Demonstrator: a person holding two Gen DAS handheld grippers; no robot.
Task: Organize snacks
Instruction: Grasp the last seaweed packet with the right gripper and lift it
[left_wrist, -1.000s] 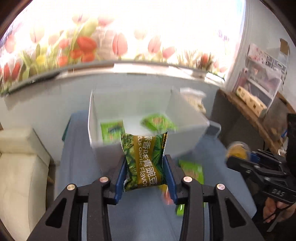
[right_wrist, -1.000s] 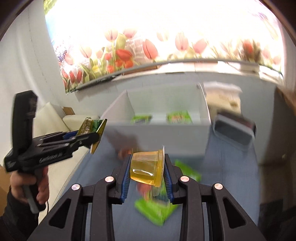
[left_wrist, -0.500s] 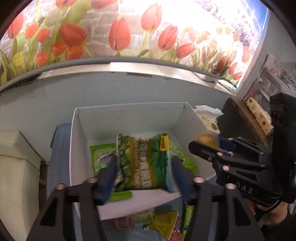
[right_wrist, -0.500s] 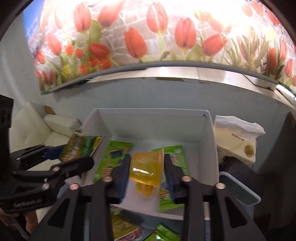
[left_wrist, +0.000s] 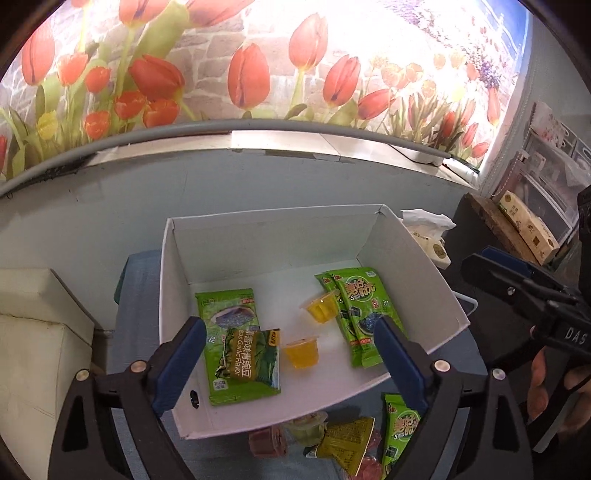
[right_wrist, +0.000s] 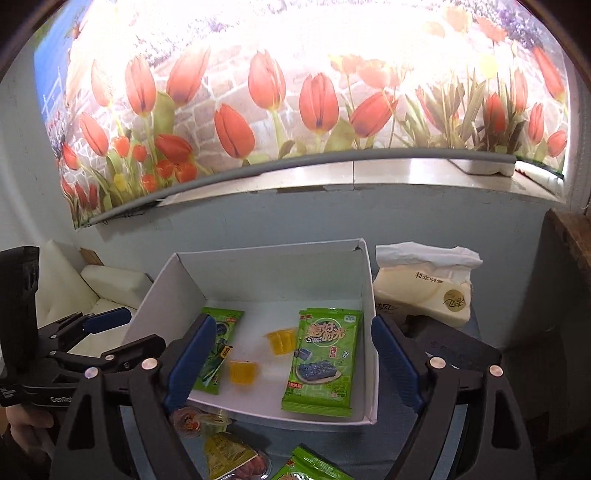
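Observation:
A white open box (left_wrist: 424, 258) (right_wrist: 365, 280) stands on the blue table. Inside lie green snack packets (left_wrist: 360, 306) (right_wrist: 325, 365), a garlic-flavor pea packet (left_wrist: 253, 356) on top of another green packet (left_wrist: 227, 306), and two yellow jelly cups (left_wrist: 301, 352) (left_wrist: 321, 308) (right_wrist: 243, 371) (right_wrist: 281, 341). My left gripper (left_wrist: 290, 360) is open and empty above the box's near side. My right gripper (right_wrist: 293, 363) is open and empty over the box, and it also shows at the right of the left wrist view (left_wrist: 517, 291).
Loose snacks lie on the table before the box: a red jelly cup (left_wrist: 267, 441), a yellow-green packet (left_wrist: 347, 443) (right_wrist: 227, 456), a green packet (left_wrist: 400, 432). A tissue pack (right_wrist: 421, 288) sits right of the box. A white couch (left_wrist: 33, 332) stands left.
Both grippers opened over the box. The garlic pea packet dropped from the left one and the yellow jelly cup from the right; both now lie in the box.

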